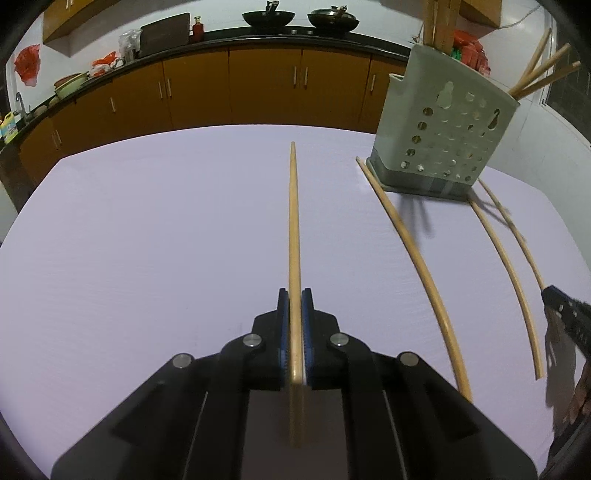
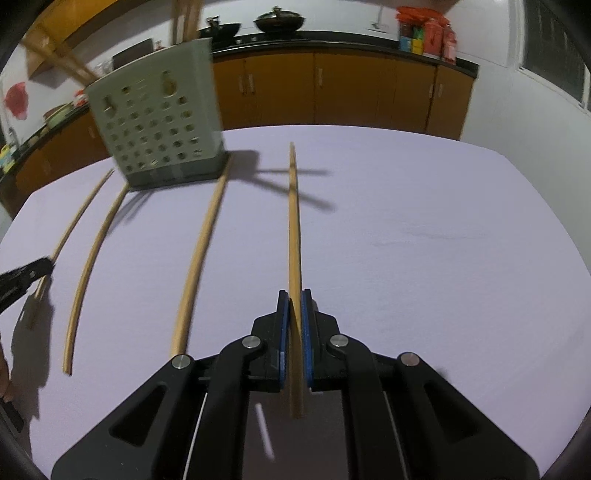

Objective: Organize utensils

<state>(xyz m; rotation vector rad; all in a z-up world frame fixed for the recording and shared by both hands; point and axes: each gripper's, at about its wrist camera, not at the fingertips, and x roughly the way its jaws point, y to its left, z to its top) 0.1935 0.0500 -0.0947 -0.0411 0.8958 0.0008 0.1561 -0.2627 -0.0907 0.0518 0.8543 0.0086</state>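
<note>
- Blue-padded left tongs (image 1: pixel 294 295) are clamping a wooden chopstick (image 1: pixel 294 236) between the two pads, the stick pointing forward over the pale tabletop (image 1: pixel 147 240), well to the left of the utensil holder (image 1: pixel 443 125).
- Right tongs (image 2: pixel 294 295) are likewise clamping a second chopstick (image 2: pixel 294 236), which is pointing ahead to the right of the holder (image 2: pixel 159 122).
- Beside the gripped stick in the right wrist view, three loose chopsticks are lying on the tabletop (image 2: pixel 406 240): one (image 2: pixel 199 258) running toward the holder's right base corner, another (image 2: pixel 88 273) toward its left corner, and a third (image 2: pixel 70 229) farthest left, partly hidden by the other tool's tip.
- The grey-green perforated holder is standing upright at the far part of the tabletop, with several chopsticks (image 1: pixel 543 70) leaning out of its top.
- Behind the holder, orange cabinets (image 1: pixel 258 85) are running under a dark counter bearing two woks (image 1: pixel 301 16).
</note>
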